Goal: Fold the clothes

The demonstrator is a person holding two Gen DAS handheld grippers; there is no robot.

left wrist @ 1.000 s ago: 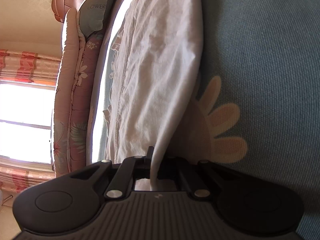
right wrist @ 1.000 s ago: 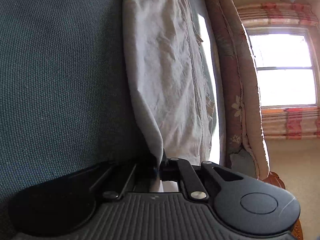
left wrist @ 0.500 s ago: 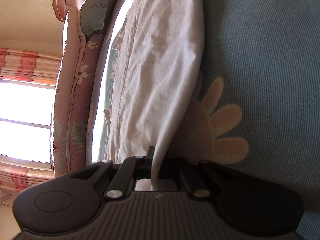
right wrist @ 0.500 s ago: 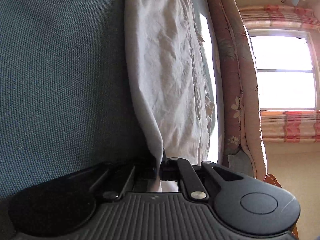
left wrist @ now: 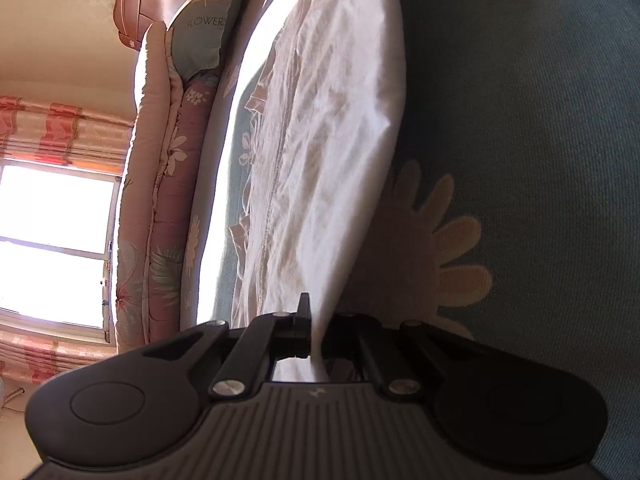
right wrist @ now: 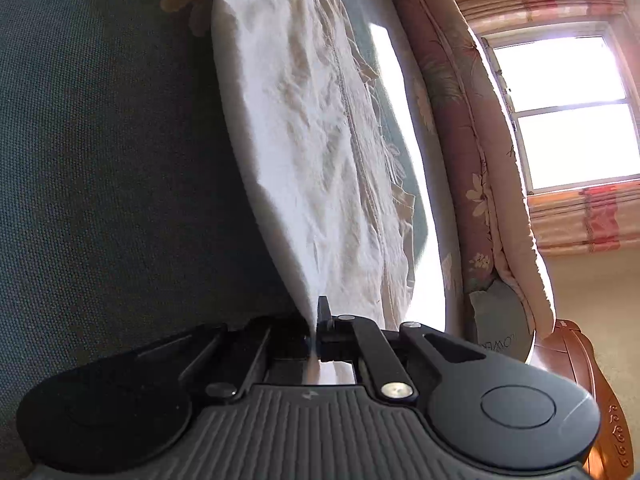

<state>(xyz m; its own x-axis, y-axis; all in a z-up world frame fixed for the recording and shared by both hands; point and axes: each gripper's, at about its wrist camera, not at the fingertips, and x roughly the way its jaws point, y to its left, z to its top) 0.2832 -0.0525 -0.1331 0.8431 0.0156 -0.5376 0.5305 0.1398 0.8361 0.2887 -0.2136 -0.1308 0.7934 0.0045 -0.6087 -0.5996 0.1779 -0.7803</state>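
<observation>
White garment [left wrist: 328, 152] (creased, seam showing) stretches toward twelve o'clock over the teal bedspread [left wrist: 540, 120], pinched by left gripper [left wrist: 316, 332] and right gripper [right wrist: 314, 332].

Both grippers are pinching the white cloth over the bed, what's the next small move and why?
Probably carry both held ends across toward the far seamed edge. The left gripper and right gripper are each shut on the white garment, which is raised between them over the teal bedspread.

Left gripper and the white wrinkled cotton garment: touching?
Touching. The left wrist view shows the white wrinkled cotton garment pinched between the shut fingers of the left gripper.
</observation>
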